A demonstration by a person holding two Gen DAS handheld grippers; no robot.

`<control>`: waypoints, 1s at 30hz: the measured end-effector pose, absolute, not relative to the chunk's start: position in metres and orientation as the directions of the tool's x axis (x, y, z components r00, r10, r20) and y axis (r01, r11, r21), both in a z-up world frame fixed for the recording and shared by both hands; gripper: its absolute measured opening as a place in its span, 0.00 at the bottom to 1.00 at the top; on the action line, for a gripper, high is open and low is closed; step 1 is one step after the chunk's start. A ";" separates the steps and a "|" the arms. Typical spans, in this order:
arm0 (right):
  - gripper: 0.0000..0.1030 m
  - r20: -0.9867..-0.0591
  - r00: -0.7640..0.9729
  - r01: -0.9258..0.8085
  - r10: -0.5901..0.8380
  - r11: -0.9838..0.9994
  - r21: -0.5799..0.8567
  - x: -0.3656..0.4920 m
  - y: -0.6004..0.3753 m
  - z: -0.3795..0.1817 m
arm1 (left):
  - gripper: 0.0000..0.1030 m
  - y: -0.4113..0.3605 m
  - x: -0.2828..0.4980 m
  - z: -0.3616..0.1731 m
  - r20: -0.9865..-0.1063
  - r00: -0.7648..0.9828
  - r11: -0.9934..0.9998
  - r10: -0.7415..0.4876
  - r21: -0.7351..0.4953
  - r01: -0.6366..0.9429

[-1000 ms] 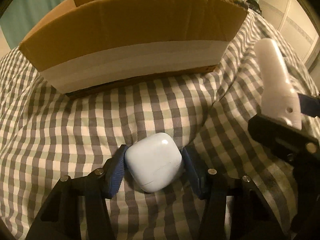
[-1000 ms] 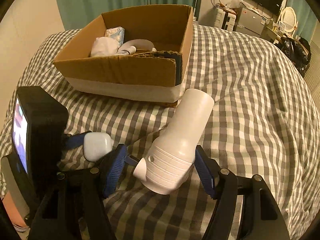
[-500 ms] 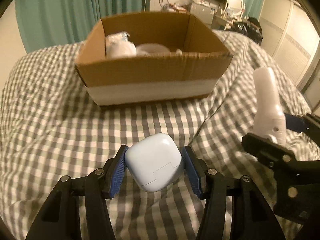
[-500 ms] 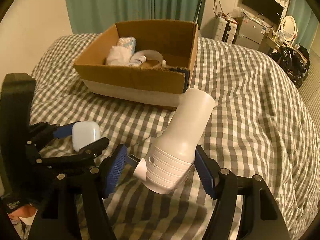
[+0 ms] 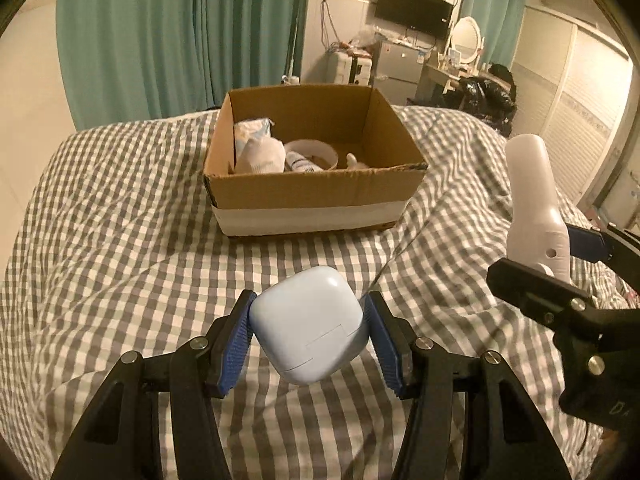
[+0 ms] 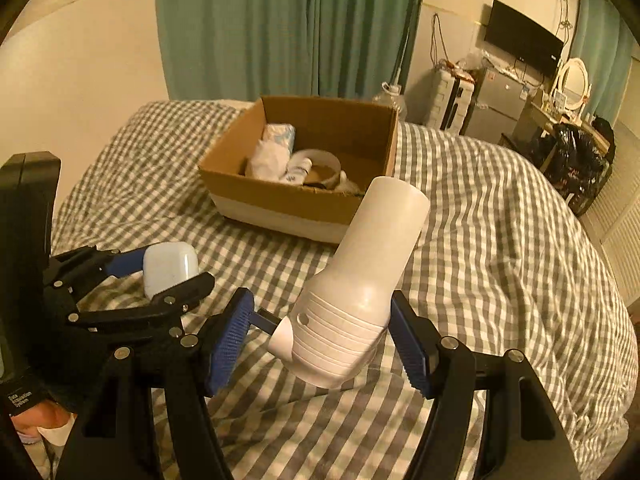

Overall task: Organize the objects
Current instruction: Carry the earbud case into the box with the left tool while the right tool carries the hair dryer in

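My left gripper [image 5: 308, 326] is shut on a pale blue rounded case [image 5: 308, 326], held above the checked bedspread. The same case [image 6: 170, 266] shows at the left of the right wrist view, between the left gripper's fingers. My right gripper [image 6: 324, 336] is shut on a white bottle-shaped device [image 6: 360, 284] that leans up and to the right; that device [image 5: 536, 204] also appears at the right edge of the left wrist view. An open cardboard box [image 5: 316, 200] stands on the bed beyond both grippers, with several white items inside.
The checked bedspread [image 5: 120, 208] spreads all round the box [image 6: 296, 204]. Teal curtains [image 5: 180, 32] hang behind the bed. A wall-mounted TV [image 5: 414, 12], a small fridge and a cluttered desk with a round mirror stand at the back right. A hand [image 6: 36, 424] shows at the lower left.
Both grippers have risen and drawn back from the box with their objects still held. The box now looks smaller and its inside is visible from above.
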State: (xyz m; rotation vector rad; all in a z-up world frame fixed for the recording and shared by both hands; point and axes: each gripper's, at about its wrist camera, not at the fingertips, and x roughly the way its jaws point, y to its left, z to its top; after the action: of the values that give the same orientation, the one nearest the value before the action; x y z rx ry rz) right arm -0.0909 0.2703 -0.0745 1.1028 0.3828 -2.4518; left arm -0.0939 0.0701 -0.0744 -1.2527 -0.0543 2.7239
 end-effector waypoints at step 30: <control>0.65 -0.675 -0.619 0.564 -0.401 -0.826 -0.026 -0.188 0.229 0.003 | 0.55 0.046 -0.204 0.006 -0.656 -0.746 -0.992 0.117 -0.038 -0.122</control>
State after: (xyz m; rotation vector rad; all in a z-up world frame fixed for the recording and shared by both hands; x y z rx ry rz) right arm -0.1876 0.2292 0.0026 0.9230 0.3197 -2.4031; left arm -0.2039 0.0465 0.0056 -1.0598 0.0114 2.8213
